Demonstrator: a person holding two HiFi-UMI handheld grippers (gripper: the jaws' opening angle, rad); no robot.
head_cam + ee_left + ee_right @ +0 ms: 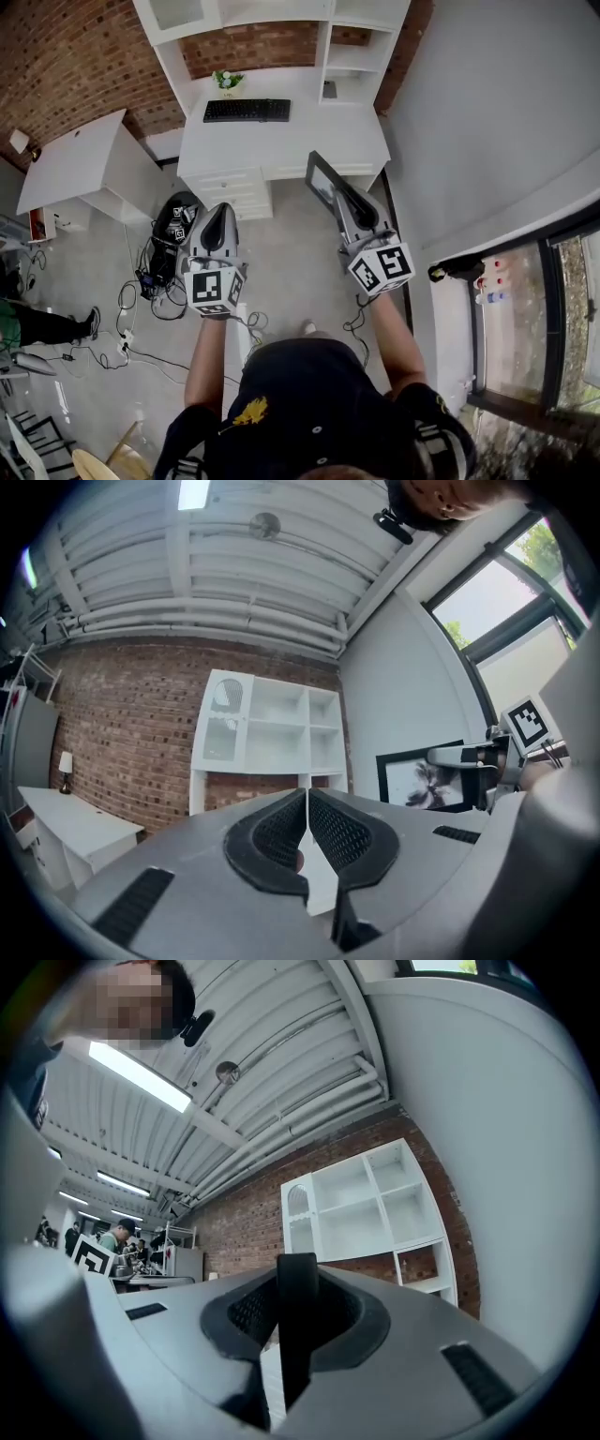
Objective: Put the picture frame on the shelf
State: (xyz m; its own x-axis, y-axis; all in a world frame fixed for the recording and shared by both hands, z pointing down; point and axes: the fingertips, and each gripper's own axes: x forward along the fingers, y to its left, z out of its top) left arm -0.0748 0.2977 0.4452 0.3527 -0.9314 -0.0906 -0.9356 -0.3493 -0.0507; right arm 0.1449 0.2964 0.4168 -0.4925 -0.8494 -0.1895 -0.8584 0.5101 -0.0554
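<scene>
While the right gripper point(300, 1324) pinches the black edge of the picture frame point(298, 1283) between its 2 pads, the frame hangs in the air in front of the person, apart from the white shelf point(366, 1208) ahead. The left gripper point(307, 829) is held beside it, its jaws pressed together with nothing between them. In the head view, a white desk point(281, 136) stands under the shelf unit and bears a black keyboard point(247, 111) and a small potted plant point(227, 82). Behind it is a brick wall point(75, 56). Cables point(141, 319) lie on the grey floor at the left.
</scene>
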